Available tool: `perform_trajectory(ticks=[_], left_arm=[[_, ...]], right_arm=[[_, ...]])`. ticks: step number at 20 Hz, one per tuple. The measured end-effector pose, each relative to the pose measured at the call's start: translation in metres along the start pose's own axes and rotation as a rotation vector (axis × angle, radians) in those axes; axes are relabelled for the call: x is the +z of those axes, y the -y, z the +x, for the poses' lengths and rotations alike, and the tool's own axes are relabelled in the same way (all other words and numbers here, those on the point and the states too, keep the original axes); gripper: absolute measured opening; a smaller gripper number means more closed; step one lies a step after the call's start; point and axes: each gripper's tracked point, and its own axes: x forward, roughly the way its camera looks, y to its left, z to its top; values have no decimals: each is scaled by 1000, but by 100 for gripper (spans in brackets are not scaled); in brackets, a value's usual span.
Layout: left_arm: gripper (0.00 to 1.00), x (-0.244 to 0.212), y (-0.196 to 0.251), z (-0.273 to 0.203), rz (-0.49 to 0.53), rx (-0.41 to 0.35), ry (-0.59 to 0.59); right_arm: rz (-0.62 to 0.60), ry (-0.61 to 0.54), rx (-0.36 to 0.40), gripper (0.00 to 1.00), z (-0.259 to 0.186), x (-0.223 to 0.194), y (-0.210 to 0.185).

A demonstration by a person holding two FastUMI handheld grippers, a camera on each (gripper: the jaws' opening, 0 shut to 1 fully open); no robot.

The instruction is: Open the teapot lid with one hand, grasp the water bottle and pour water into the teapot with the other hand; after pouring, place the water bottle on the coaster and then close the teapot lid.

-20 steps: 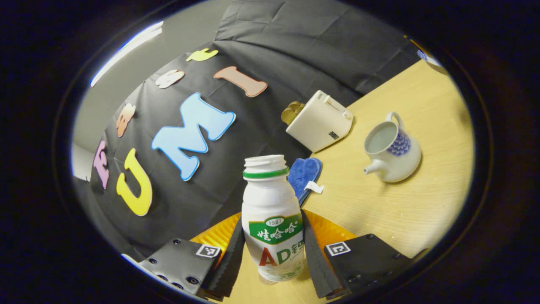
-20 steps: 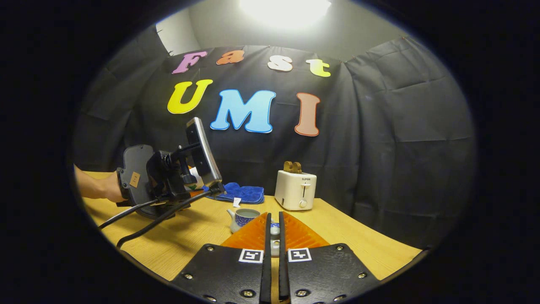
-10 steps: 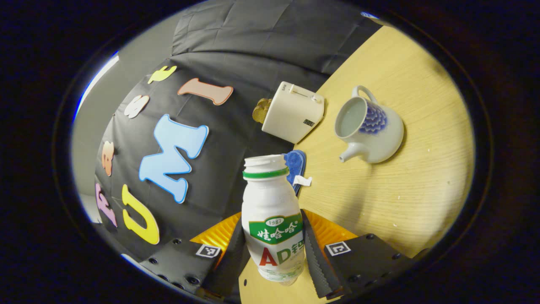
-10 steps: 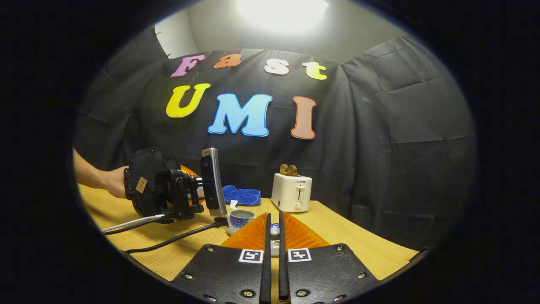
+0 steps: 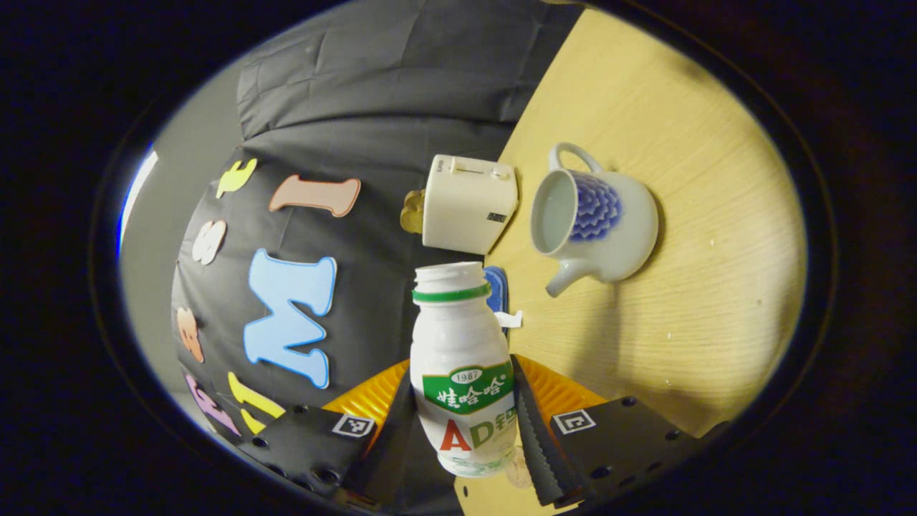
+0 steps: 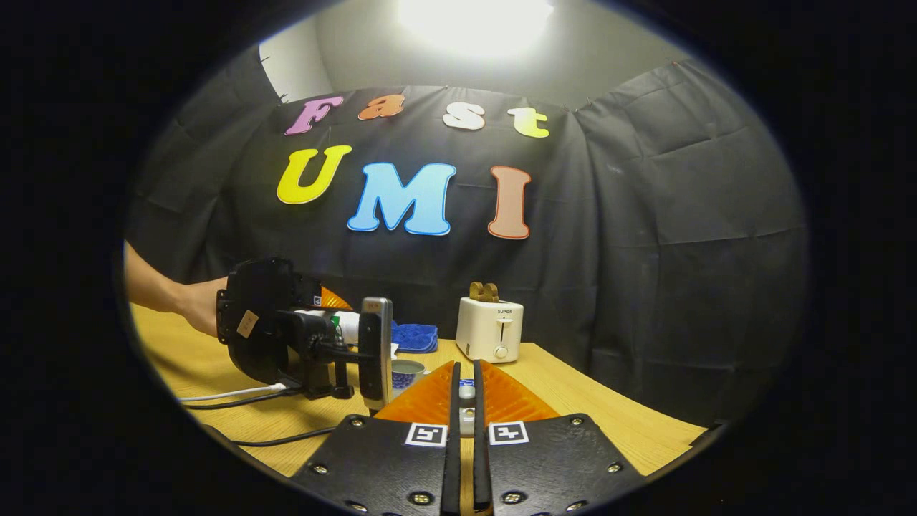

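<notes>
My left gripper (image 5: 463, 371) is shut on a white water bottle (image 5: 462, 373) with a green label and no cap. The bottle is tipped over, its mouth towards the white and blue teapot (image 5: 598, 226), which stands open on the wooden table (image 5: 702, 301). In the right gripper view a hand holds the left gripper (image 6: 286, 337) with the bottle (image 6: 345, 326) lying almost level just left of the teapot (image 6: 408, 373), half hidden behind a flat device. My right gripper (image 6: 466, 367) is shut on the small teapot lid (image 6: 466, 392), held above the table.
A white toaster (image 6: 491, 330) with toast in it stands at the back by the black cloth wall. A blue cloth (image 6: 415, 337) lies to its left. Cables (image 6: 243, 393) trail from the left gripper across the table.
The left gripper has rolled further and come lower, tipping the bottle from slanted to almost level beside the teapot. The right gripper has held still with the lid.
</notes>
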Motion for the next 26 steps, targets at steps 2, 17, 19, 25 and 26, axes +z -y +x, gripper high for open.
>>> perform_trajectory(ticks=[2,17,19,25,26], left_arm=[[81,1,2,-1,30,-19,0],[81,17,-2,-1,333,-4,33],[81,18,-2,-1,344,-6,39],[81,18,-4,0,369,8,43],[81,19,-3,0,367,10,45]], right_arm=[[3,-5,-1,7,1,-1,1],[12,0,0,7,0,0,3],[15,-3,4,7,0,-1,2],[5,10,6,7,-2,3,1],[2,10,6,7,-2,2,0]])
